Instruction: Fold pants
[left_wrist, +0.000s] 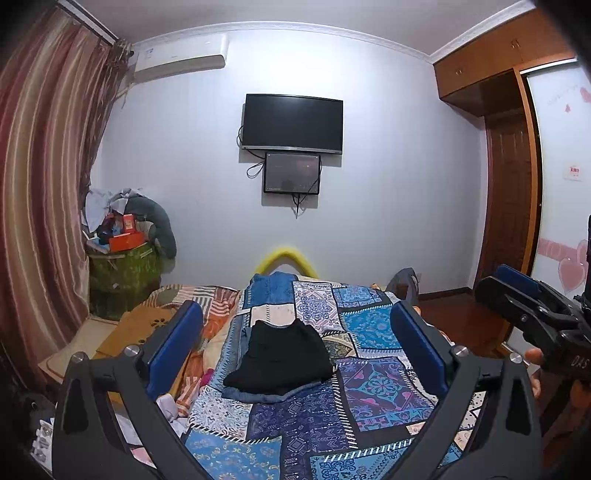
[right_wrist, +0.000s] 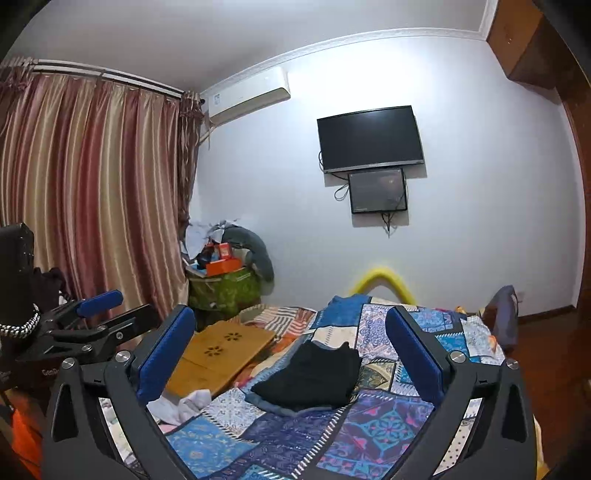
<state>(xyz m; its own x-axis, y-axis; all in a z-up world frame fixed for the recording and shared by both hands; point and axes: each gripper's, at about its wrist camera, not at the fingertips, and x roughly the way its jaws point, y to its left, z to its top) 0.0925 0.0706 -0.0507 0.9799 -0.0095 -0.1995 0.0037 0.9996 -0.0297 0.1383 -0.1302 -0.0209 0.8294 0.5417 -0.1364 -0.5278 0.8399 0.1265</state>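
Observation:
Black pants (left_wrist: 282, 358) lie folded in a compact stack on the patterned blue bedspread (left_wrist: 373, 387), on top of a folded blue-grey garment (left_wrist: 258, 396). My left gripper (left_wrist: 295, 336) is open and empty, held above the bed in front of the stack. My right gripper (right_wrist: 290, 349) is open and empty too, with the pants (right_wrist: 314, 376) between and beyond its fingers. The right gripper also shows at the right edge of the left wrist view (left_wrist: 524, 299), and the left gripper at the left edge of the right wrist view (right_wrist: 107, 314).
A wooden lap tray (right_wrist: 221, 350) and white socks (right_wrist: 188, 404) lie on the bed's left side. A green bin piled with boxes (left_wrist: 123, 273) stands by the striped curtain (left_wrist: 44, 206). A TV (left_wrist: 291, 123) hangs on the far wall; a wardrobe (left_wrist: 517, 184) stands at right.

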